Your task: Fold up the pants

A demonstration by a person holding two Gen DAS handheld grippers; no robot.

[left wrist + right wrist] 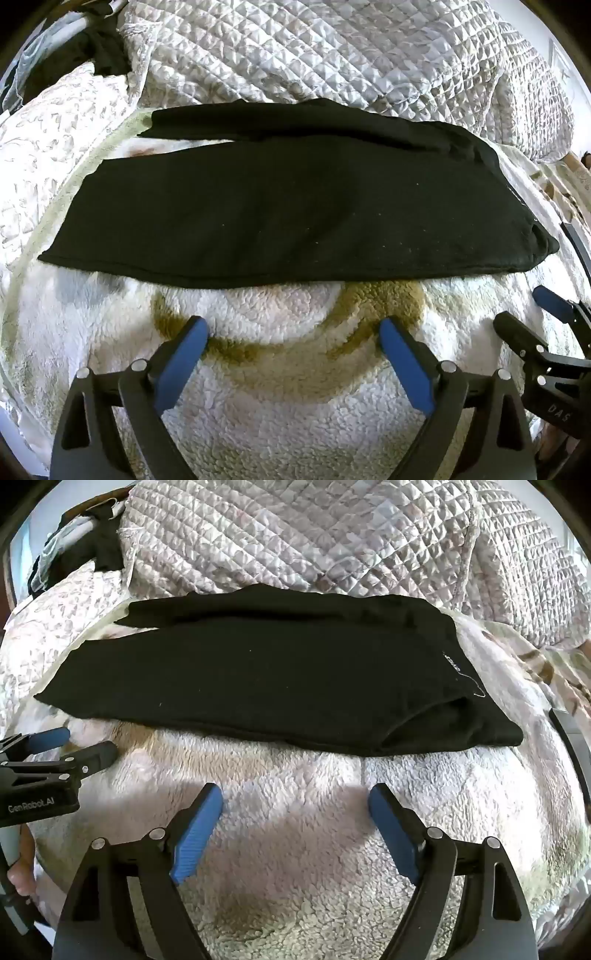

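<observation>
The black pants (280, 214) lie flat on a fleecy white blanket (280, 387), folded lengthwise with one leg over the other; the waist is at the right, the leg ends at the left. They also show in the right wrist view (266, 679), with a small label near the waist. My left gripper (293, 328) is open and empty, just short of the pants' near edge. My right gripper (295, 794) is open and empty, also short of the near edge, toward the waist. Each gripper shows at the edge of the other's view (546, 306) (74, 746).
A quilted white bedspread (332, 51) is bunched behind the pants. A dark garment (107, 51) lies at the far left corner by a rail. A dark curved strip (572, 746) sits at the right edge.
</observation>
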